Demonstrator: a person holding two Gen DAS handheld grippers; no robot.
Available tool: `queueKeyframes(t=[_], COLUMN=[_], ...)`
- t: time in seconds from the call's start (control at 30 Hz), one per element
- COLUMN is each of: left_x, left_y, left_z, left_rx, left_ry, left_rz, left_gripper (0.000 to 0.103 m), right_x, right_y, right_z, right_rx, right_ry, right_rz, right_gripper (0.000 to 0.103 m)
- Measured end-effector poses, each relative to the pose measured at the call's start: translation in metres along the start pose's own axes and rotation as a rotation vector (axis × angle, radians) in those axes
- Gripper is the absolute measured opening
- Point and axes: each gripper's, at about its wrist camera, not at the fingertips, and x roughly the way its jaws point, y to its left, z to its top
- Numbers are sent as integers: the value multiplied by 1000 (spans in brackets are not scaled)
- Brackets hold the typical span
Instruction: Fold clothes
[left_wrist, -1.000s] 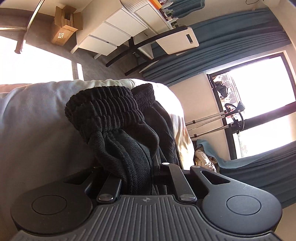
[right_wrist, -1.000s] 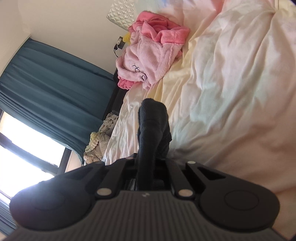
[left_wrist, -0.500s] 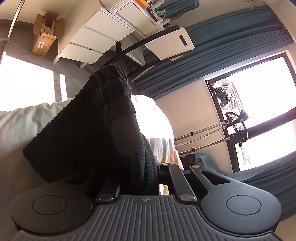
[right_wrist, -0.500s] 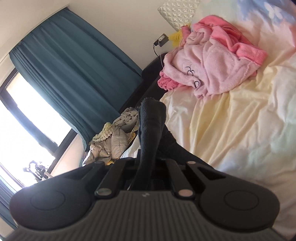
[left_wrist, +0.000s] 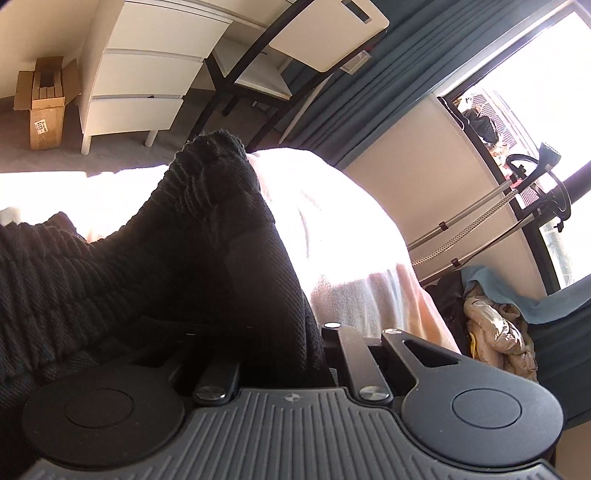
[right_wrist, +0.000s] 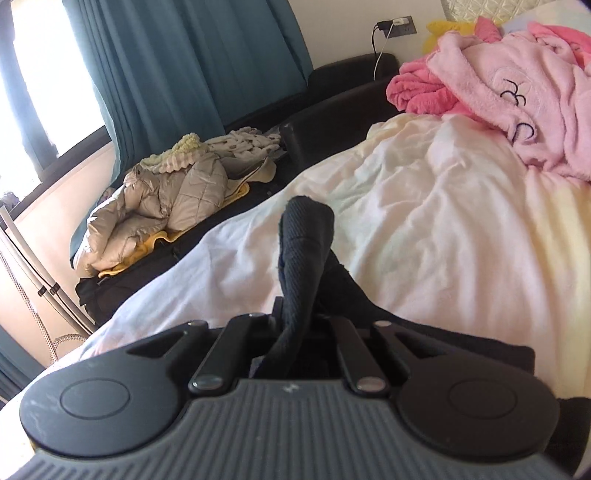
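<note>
A black knit garment with a ribbed waistband fills the left wrist view. My left gripper is shut on it, and the cloth hides the fingertips. The garment stretches off to the left above the pale bed cover. In the right wrist view my right gripper is shut on another edge of the same black garment, which stands up between the jaws above the white and cream bed sheet.
A pink fleece robe lies at the bed's head. A beige quilted jacket sits on a dark bench beside the bed. A white drawer unit, a cardboard box, a desk and teal curtains surround the bed.
Both grippers have lifted and swung with the black garment held. The left view now has it stretched sideways. The right view has turned from the sheet toward the curtains and bedside bench.
</note>
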Motion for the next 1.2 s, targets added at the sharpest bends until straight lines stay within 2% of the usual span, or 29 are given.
queueKeyframes(t=[0.07,0.1,0.17,0.2,0.23,0.33,0.4,0.47,0.57,0.73,0.83,0.9,0.93,0.97,1.07,1.1,1.17,1.2], left_x=[-3,-6,-18,-28,-39,-78,-102,-125,-147,-142,-133,-123,-117,-111,-92,-88,-83,-84], left_y=[-1,0,2,4,5,14,24,41,78,137,158,150,145,139,115,109,98,92], left_z=[0,0,0,-1,-3,-14,-23,-36,-55,-73,-70,-62,-58,-54,-43,-42,-39,-37], left_rx=[16,24,38,40,39,43,54,66,4,-163,-281,-258,-235,-210,-124,-117,-77,-48], left_ry=[9,16,36,41,38,44,58,84,125,196,165,123,101,79,34,27,7,-6], left_rz=[-2,-20,-95,-138,-171,-244,-281,-287,-262,-183,-244,-252,-249,-241,-164,-147,-115,-103], left_gripper=[18,22,52,60,71,86,89,91,91,91,91,90,87,77,56,52,37,33], right_x=[4,2,-9,-17,-27,-64,-88,-110,-135,-153,-149,-141,-135,-130,-111,-104,-89,-84], right_y=[-7,-10,-18,-23,-29,-53,-73,-95,-122,-140,-132,-123,-117,-114,-101,-96,-84,-78], right_z=[-4,-4,-2,-1,1,2,-1,-11,-26,-44,-51,-51,-50,-49,-46,-45,-42,-40], right_rx=[34,53,95,113,122,167,222,268,333,414,434,424,410,401,373,349,295,277], right_ry=[22,27,32,39,43,55,77,104,145,222,263,270,267,261,242,251,287,305], right_rz=[20,34,55,82,110,172,217,242,254,318,344,350,350,348,320,305,244,208], right_gripper=[5,11,39,62,61,62,62,63,64,65,65,65,65,65,65,65,61,53])
